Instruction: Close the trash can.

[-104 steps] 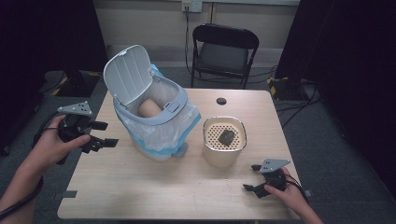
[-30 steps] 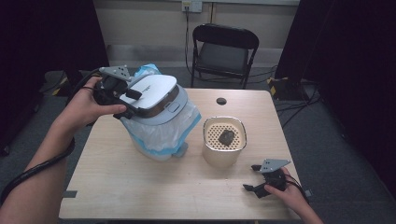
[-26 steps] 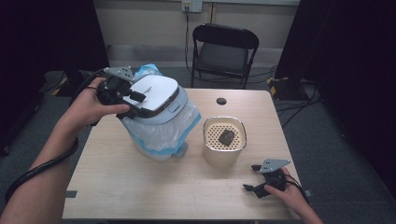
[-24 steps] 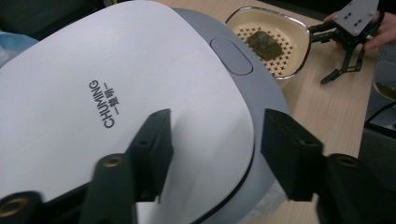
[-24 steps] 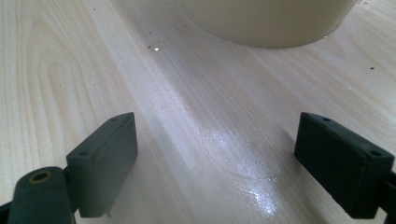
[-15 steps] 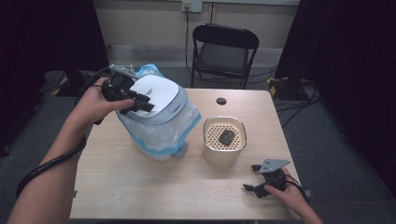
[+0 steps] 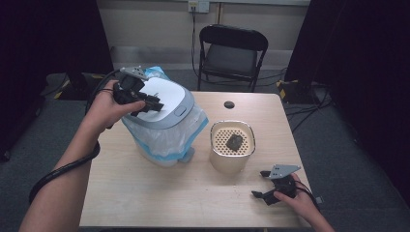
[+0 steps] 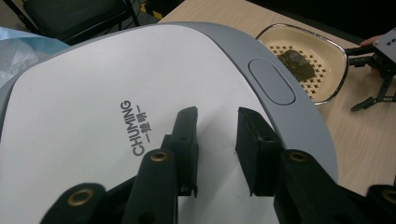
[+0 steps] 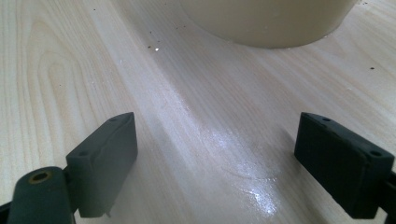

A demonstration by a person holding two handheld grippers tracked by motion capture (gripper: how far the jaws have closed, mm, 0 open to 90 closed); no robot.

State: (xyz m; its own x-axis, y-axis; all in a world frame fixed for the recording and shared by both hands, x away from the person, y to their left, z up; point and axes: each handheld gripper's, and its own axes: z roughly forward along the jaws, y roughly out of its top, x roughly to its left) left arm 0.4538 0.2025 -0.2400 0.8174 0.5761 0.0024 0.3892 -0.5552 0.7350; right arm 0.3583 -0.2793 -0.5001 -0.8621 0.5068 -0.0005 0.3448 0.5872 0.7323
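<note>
We note a white lid (image 8: 93,116) with a grey rim, a grey oval button and dark lettering. The bin liner (image 7: 162,137) is translucent white with pale blue edges. The cream container (image 7: 232,150) carries a perforated cream insert with a cross-shaped hole pattern and a dark lump (image 7: 235,142). The tabletop (image 7: 193,193) is light wood grain. Both grippers' jaws are black.

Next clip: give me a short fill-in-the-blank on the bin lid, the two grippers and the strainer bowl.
1. The lid of the trash bin is now ____.
2. The left gripper rests on that lid with nothing between its ____.
3. The right gripper, jaws apart, lies on the ____.
4. The dark lump sits in the cream ____ bowl.

Missing words: closed; jaws; table; strainer
</note>
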